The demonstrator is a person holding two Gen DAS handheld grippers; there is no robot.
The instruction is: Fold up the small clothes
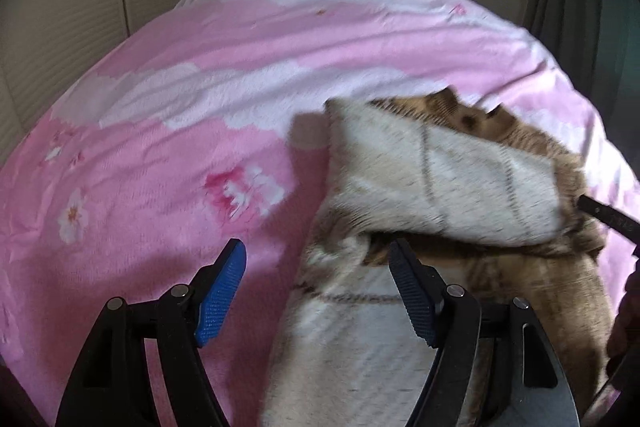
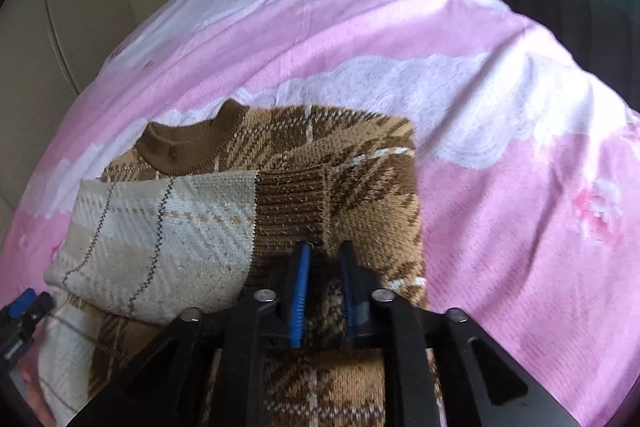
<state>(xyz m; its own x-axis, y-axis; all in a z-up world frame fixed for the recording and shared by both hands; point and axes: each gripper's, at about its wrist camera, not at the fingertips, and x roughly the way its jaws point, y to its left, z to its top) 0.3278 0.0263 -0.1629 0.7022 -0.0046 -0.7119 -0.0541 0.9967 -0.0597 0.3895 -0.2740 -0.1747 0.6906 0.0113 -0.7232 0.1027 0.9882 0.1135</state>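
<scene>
Brown plaid knit sweater [image 2: 320,163] is lying on the pink floral bedspread [image 2: 500,155], collar [image 2: 188,147] pointing away from the cameras. One sleeve [image 2: 160,239] is showing its pale reverse side and lying across the body, ribbed cuff [image 2: 292,203] landing near the middle.

Right gripper [image 2: 325,259] is sitting low on the sweater body just below that cuff. Fingers are drawn close, with a narrow gap and dark knit showing in it. It looks like it's pinching a ridge of the fabric, but can't confirm a firm grip from this angle.

Left gripper [image 1: 318,257] is spread wide and holding nothing, hovering over the sweater's left edge. One finger [image 1: 222,291] is over bare bedspread, the other [image 1: 412,295] over the pale fabric.

My read: the sleeve fold-in is being finished and the next fold is being set up.

Doing it well:
- Keep the right gripper pinning the cuff area so the sleeve isn't sliding back.
- Bring the left gripper down on the hem edge [image 1: 288,307], grabbing both layers and not just the top one.
- Lift low and drag flat. Thick knit is probably bunching easily, and the soft bedspread is giving little support.
- Smooth the puffed sleeve before folding over it.
</scene>
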